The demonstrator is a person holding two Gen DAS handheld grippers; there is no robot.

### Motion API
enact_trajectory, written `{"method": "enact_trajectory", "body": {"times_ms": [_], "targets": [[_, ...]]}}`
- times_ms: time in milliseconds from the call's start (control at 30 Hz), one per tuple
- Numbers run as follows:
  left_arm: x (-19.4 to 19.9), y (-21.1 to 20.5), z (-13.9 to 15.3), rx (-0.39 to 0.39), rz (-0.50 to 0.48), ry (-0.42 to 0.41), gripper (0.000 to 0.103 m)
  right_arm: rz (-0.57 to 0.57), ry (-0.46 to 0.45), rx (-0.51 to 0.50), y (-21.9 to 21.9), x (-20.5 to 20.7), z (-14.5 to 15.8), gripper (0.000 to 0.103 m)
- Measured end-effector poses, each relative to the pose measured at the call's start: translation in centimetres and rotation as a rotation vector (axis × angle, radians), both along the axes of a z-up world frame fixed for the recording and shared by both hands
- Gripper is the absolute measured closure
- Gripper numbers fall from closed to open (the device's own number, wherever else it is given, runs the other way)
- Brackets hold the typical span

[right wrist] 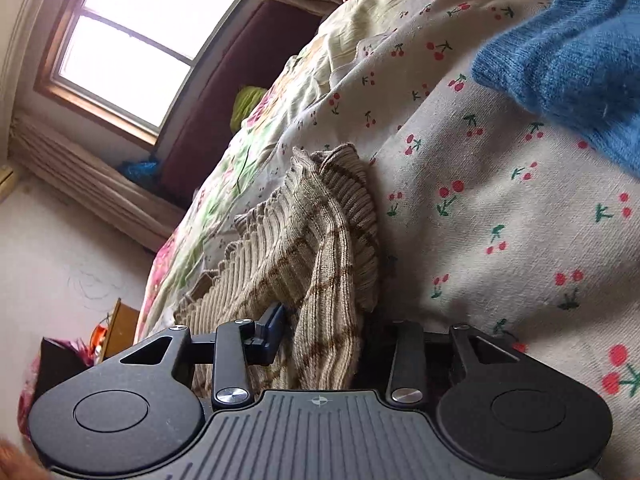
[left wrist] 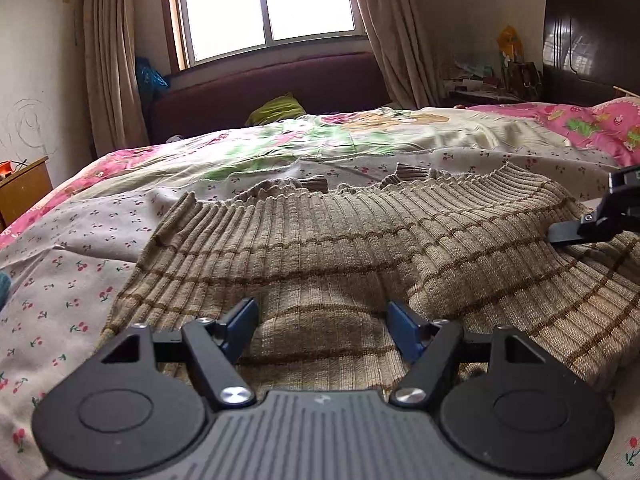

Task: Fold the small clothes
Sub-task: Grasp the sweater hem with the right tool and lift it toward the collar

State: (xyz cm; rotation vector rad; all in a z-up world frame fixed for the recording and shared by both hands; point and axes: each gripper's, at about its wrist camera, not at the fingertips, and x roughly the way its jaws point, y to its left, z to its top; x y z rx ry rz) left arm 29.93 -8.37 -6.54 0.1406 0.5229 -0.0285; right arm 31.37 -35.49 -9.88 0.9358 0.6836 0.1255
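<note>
Your left gripper (left wrist: 322,330) stands with its jaws spread wide, low over the near edge of the beige striped knit sweater (left wrist: 360,240). Its blue pads (left wrist: 240,330) flank a raised hump of the fabric; whether they press into it or merely straddle it you cannot tell, and nothing looks pinched between them.

Your right gripper (right wrist: 320,332) is rolled well onto its side, so the bed appears tilted in its view. A bunched fold of the same sweater (right wrist: 320,264) runs up between its jaws. The one blue pad (right wrist: 272,330) you can see sits just beside that fold; the other finger is buried behind the knit, so you cannot tell whether the cloth is truly clamped or only lying in the gap. From the left wrist view, the right gripper (left wrist: 592,220) shows at the far right edge of the sweater, its black finger lying against the fabric.

The sweater lies spread across the cherry-print bedsheet (left wrist: 72,272), its ribbed hem rumpled on the far side. A blue knit garment (right wrist: 568,60) rests on the sheet, well apart from the sweater. Beyond them is a pink floral quilt (left wrist: 592,120), then a dark red headboard (left wrist: 280,84) under the window (left wrist: 268,4).
</note>
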Motion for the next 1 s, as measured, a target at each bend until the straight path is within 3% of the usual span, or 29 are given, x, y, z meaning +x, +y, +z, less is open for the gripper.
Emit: {"method": "enact_trajectory", "body": {"times_ms": [67, 233, 367, 533, 667, 833, 1000], "targets": [[-0.1, 0.0, 0.0, 0.001, 0.001, -0.004, 0.021, -0.011, 0.001, -0.018, 0.6, 0.2, 0.2, 0.064], [-0.1, 0.4, 0.4, -0.026, -0.003, 0.002, 0.021, -0.055, 0.033, -0.002, 1.3, 0.4, 1.5, 0.081], [-0.2, 0.9, 0.6, -0.058, -0.011, 0.011, 0.021, -0.079, -0.018, -0.045, 2.2, -0.1, 4.6, 0.083], [-1.9, 2.5, 1.9, -0.117, -0.027, 0.075, 0.020, 0.018, -0.107, -0.345, 8.3, 1.4, 10.2, 0.083], [-5.0, 5.5, 2.3, -0.222, 0.028, 0.146, 0.019, 0.159, -0.179, -0.597, 15.9, 3.1, 13.0, 0.083], [-8.9, 7.5, 2.0, -0.307, 0.086, 0.154, 0.019, 0.398, -0.209, -0.853, 26.7, 4.5, 11.9, 0.083], [-9.2, 7.4, 1.1, -0.269, 0.061, 0.148, 0.020, 0.586, -0.234, -1.140, 34.3, 2.8, 8.8, 0.080]]}}
